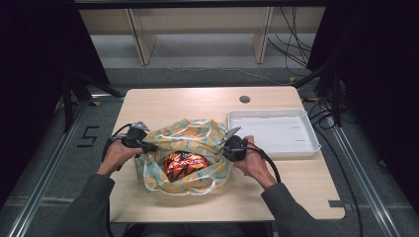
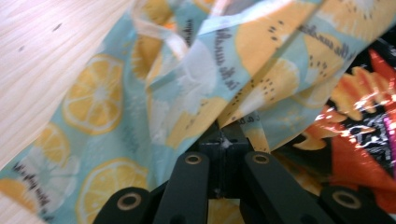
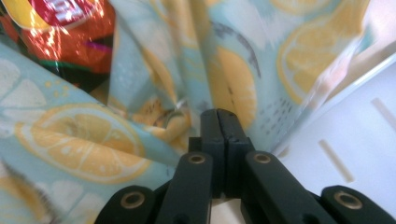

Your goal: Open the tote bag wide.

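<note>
- bag [image 1: 197, 136]: pale blue-green, printed with yellow-orange lemon slices, white patches, small black script
- snack packet [image 1: 184, 165] inside bag: shiny red and orange, black areas, foil glare
- tray [image 1: 301, 143]: plain white
- table [image 1: 197, 101]: light wood grain, 1 dark round spot at far edge
- left gripper [image 2: 224, 135] and right gripper [image 3: 219, 126]: black jaws, brass-coloured rivets
- sleeves [image 1: 86, 207]: grey-green

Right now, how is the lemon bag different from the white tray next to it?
The lemon bag is soft, crumpled and printed with orange-yellow slices on pale blue; the white tray is stiff, flat and plain. The bag holds a shiny red-orange snack packet; the tray holds nothing. The bag's edges sit at the left tool and right tool; the tray lies untouched. Both rest on the wooden table.
</note>
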